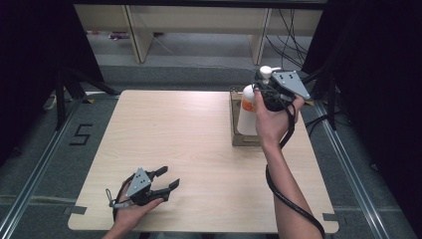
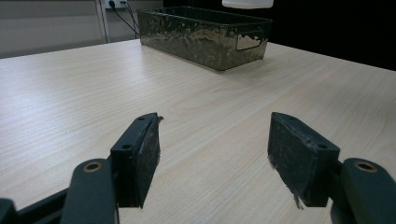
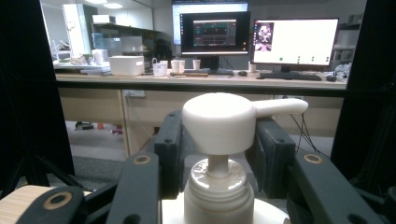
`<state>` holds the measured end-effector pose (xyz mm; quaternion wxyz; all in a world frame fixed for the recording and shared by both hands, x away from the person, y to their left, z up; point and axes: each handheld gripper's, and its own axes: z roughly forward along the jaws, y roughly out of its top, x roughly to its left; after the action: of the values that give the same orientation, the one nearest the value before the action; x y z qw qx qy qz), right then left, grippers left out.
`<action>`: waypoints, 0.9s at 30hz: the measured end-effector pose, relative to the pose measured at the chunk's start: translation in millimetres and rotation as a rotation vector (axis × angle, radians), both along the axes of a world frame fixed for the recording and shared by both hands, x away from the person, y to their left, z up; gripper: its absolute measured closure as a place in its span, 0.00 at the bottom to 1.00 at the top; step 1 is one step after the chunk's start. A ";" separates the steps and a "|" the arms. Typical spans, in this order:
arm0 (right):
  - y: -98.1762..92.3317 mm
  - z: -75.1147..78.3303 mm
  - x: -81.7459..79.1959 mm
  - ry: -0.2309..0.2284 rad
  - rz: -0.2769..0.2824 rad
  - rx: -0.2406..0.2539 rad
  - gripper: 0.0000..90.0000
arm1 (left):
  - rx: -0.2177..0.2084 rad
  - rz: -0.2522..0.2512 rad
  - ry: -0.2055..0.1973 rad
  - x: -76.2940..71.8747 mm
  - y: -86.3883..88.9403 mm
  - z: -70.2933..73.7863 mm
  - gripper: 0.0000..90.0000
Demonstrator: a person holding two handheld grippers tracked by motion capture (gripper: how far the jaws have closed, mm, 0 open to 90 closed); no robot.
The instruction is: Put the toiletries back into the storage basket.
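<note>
Light wood-grain table on a grey floor, dark curtains to either side, desks with lit monitors in the background of the right gripper view. Dark, worn rectangular bin at the far right part of the table. White pump bottle with an orange label held upright above the bin, clear of the tabletop. Right gripper clamped on the bottle just under the pump head, one jaw on each side of the neck, nozzle pointing to the right in the right gripper view. Left gripper low over the near left part of the table, well apart from the bin, jaws spread with nothing between them.
</note>
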<state>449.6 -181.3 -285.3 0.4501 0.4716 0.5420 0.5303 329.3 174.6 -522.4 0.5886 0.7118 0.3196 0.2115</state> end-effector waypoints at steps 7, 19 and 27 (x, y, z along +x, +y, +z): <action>1.4 -1.6 5.5 0.007 -0.001 -0.013 0.67 | -0.005 -0.004 -0.004 0.5 -0.3 -0.4 0.38; 4.9 -5.2 13.1 0.022 -0.001 -0.007 0.67 | -0.005 -0.004 -0.003 0.6 -0.2 -0.4 0.38; 7.4 -7.7 15.0 0.034 -0.001 -0.006 0.67 | -0.006 -0.006 -0.004 0.7 -0.2 -0.4 0.38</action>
<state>464.7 -173.9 -293.0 0.4424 0.4793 0.5509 0.5206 330.1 174.4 -522.8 0.5920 0.7105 0.3171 0.2101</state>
